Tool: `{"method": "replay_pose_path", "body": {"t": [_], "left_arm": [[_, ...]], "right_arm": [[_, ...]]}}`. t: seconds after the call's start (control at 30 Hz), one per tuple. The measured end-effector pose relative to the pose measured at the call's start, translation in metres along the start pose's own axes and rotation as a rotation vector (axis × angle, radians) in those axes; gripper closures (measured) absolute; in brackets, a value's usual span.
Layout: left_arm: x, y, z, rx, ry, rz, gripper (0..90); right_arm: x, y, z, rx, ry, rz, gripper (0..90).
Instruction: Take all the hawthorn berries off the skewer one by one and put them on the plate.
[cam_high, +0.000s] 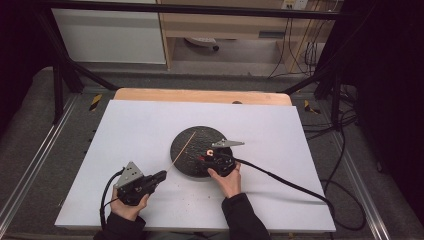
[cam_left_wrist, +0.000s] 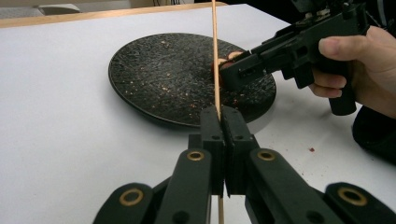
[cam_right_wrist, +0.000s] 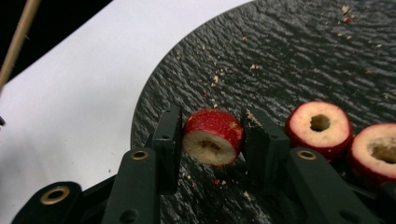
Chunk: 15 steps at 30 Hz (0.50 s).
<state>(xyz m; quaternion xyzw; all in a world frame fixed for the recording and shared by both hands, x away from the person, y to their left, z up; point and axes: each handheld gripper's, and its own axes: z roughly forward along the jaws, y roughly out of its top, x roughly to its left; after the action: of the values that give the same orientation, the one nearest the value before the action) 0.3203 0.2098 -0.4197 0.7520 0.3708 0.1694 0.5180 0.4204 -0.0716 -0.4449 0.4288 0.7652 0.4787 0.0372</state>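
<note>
Fruit piece (cam_right_wrist: 212, 136) in right claw (cam_right_wrist: 211, 140), over plate (cam_right_wrist: 289, 56).

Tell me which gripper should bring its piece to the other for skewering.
Right, probably. The right gripper already clamps a cored red fruit piece above the black plate, free to travel, while the left gripper holds the wooden skewer pointing over the plate.

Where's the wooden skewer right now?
The wooden skewer is clamped in the left gripper, slanting over the left part of the black plate, with the right gripper holding a cored red fruit piece beside it.
</note>
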Motion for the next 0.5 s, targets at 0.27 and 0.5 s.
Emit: {"method": "replay_pose_path", "body": {"t": [0.27, 0.5], "left_arm": [[-0.0004, -0.0003, 0.0011, 0.006, -0.004, 0.004, 88.4], [-0.0005, 0.0000, 0.0006, 0.006, -0.004, 0.005, 88.4]], "right_arm": [[0.0001, -0.0065, 0.0054, 0.018, -0.013, -0.018, 60.2], [0.0023, -0.0024, -0.0017, 0.004, -0.009, -0.034, 55.1]]}}
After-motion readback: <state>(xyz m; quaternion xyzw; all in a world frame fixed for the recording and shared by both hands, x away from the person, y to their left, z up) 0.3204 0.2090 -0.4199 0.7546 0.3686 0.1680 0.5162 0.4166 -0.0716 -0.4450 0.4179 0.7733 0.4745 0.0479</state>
